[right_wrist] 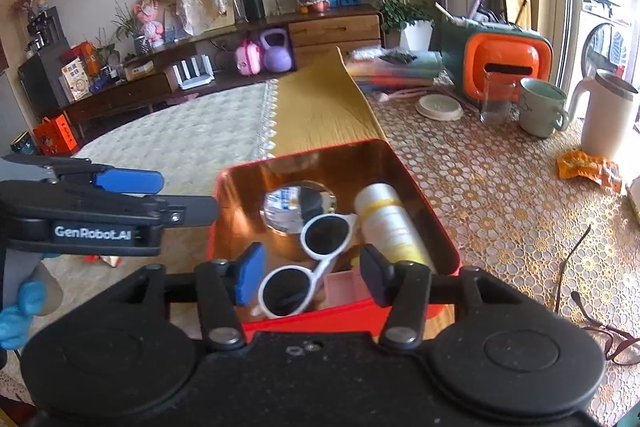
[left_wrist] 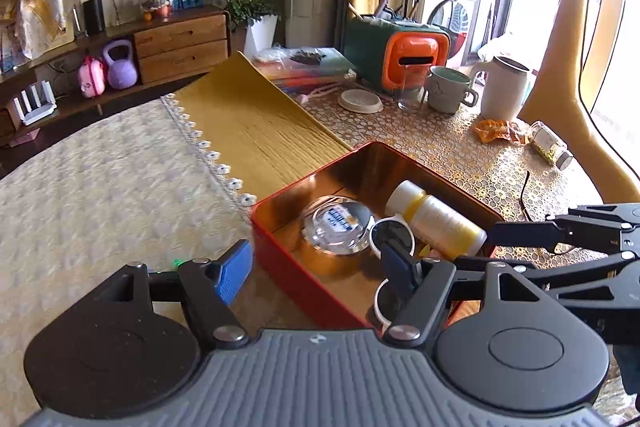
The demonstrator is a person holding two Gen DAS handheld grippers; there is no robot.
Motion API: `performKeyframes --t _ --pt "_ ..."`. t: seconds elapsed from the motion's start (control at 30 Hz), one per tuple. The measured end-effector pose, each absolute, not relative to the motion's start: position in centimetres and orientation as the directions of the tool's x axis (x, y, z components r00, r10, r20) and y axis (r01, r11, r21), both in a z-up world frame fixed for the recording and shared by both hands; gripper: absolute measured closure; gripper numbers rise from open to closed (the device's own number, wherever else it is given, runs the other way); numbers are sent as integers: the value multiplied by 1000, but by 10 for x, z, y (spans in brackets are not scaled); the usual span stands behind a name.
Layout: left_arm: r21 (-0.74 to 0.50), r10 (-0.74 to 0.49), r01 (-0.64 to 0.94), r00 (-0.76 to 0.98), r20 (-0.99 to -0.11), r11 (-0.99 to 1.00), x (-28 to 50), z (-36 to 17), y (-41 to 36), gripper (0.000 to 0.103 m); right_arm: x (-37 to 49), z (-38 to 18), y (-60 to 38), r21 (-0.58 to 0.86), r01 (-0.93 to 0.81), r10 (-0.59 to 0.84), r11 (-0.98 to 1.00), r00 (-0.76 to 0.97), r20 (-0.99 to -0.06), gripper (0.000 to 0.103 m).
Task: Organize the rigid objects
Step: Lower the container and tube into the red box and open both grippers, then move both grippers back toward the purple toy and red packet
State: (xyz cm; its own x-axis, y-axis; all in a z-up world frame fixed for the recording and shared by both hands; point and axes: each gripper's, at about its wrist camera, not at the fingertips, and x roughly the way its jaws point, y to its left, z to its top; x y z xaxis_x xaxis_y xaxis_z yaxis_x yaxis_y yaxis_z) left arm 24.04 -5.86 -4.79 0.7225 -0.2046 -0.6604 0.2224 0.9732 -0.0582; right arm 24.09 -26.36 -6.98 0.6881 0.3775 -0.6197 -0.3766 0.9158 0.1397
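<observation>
Sunglasses are in the tin, now back out clean

Sunglasses point(right_wrist: 306, 259) lie in the red tin point(right_wrist: 420, 183) by the bottle point(right_wrist: 386, 223) and ashtray point(right_wrist: 298, 207). Both grippers, left point(left_wrist: 320, 267) and right point(right_wrist: 308, 273), are released, gripping nothing. Lift straight up so no pad snags the frame. A pink thing underneath, maybe a box.
</observation>
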Motion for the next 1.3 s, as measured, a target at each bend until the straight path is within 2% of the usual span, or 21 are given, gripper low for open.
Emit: performKeyframes --t 0.13,0.23,0.5,0.6,0.83,1.1,1.3 --pt "-59 -196 209 726 -659 976 223 -42 -47 32 230 -62 -257 141 -393 393 909 691 -606 40" --pt "-63 -192 199 733 -652 978 208 -39 -37 24 221 -58 -250 137 -406 402 903 693 -599 35" --pt "-87 -180 163 741 -647 983 175 -34 -8 24 199 -46 -234 125 -442 428 888 696 -577 18" --pt "-105 -177 144 744 -644 984 165 -35 4 19 193 -43 -226 119 -455 437 883 700 -565 11" --pt "-104 -133 87 772 -622 991 143 -37 31 19 176 -38 -209 117 -503 481 856 694 -536 1" --pt "-84 -42 -7 819 -572 996 120 -44 67 15 171 -38 -182 116 -546 515 830 670 -535 0" --pt "-89 -27 -31 815 -578 996 118 -55 86 15 179 -44 -164 146 -537 518 831 649 -557 0"
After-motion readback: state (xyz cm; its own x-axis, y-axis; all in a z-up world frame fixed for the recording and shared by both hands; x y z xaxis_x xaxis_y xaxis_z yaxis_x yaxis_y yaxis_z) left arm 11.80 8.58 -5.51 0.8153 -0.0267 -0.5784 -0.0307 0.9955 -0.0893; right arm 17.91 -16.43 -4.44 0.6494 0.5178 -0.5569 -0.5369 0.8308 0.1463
